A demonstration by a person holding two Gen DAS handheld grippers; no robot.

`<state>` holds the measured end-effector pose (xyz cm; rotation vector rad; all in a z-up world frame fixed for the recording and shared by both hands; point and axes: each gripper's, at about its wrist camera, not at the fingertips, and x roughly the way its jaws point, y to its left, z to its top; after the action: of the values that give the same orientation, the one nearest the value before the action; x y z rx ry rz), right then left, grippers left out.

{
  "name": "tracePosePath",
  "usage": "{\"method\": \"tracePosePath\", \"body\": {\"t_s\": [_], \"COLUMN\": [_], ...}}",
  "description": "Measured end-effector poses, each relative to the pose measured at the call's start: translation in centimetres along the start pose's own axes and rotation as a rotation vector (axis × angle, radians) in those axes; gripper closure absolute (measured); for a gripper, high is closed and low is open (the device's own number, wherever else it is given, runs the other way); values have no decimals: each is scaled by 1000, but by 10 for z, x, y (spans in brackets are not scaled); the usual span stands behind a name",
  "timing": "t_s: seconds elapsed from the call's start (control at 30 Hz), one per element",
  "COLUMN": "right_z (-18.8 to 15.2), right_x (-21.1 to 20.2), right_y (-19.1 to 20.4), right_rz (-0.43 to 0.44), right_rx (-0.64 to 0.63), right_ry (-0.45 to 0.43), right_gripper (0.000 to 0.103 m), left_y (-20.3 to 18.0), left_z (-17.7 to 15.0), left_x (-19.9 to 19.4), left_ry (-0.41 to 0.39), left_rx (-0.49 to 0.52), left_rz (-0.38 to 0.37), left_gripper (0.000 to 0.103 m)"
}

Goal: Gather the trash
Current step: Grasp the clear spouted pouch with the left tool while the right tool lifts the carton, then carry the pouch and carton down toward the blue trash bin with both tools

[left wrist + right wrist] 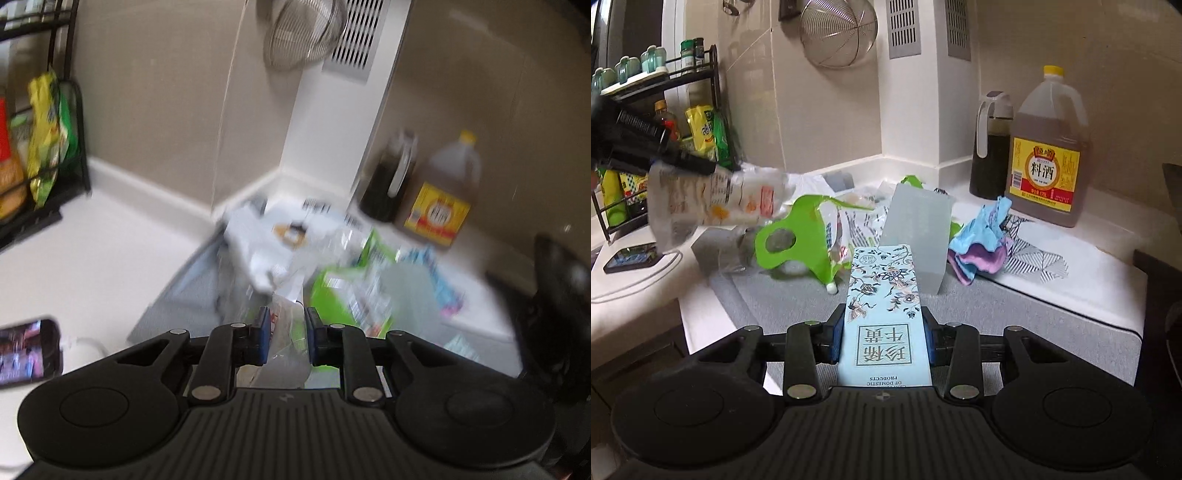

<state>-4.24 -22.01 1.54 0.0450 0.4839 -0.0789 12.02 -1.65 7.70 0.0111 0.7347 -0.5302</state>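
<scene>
A pale blue floral carton (884,314) is gripped between the fingers of the right gripper (885,341), held over the near edge of a grey mat (1015,314) on the white counter (1108,243). Large Chinese characters in a square frame are printed on the carton, and below them, upside down to the camera, "OF DOMESTIC PRODUCTS" can be read.

A crumpled clear plastic wrapper (286,334) is clamped by the fingers of the left gripper (286,338); in the right wrist view the same wrapper (716,199) is seen held above the counter at the left, with orange and red print too blurred to be read.

On the mat beyond the carton lie a green-and-clear plastic bag (809,236), a translucent white box (918,236) and, to the right, a crumpled blue and purple paper (982,240).

At the far right, against the wall, stand a dark sauce jug (991,147) and a large bottle (1049,147) with a yellow cap; its yellow label carries "料酒". A black rack (665,122) of packets is seen at the far left, and a phone (631,258) lies on the counter near it.
</scene>
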Motion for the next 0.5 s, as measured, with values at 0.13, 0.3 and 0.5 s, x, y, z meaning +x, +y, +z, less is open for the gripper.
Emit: {"method": "tracePosePath", "body": {"t_s": [0.13, 0.3, 0.5], "right_z": [-4, -8, -16], "right_x": [6, 16, 26], "right_y": [-1, -5, -9], "right_rz": [5, 14, 10], "right_rx": [8, 33, 42], "right_ry": [28, 69, 109], "right_gripper": [61, 61, 61], "left_y": [9, 8, 5], "left_z": [-18, -22, -29], "left_x": [19, 34, 61], "left_ry": [65, 68, 139], "left_rx": [-2, 19, 51], "left_rz": [51, 88, 95], "left_gripper": [79, 34, 46]}}
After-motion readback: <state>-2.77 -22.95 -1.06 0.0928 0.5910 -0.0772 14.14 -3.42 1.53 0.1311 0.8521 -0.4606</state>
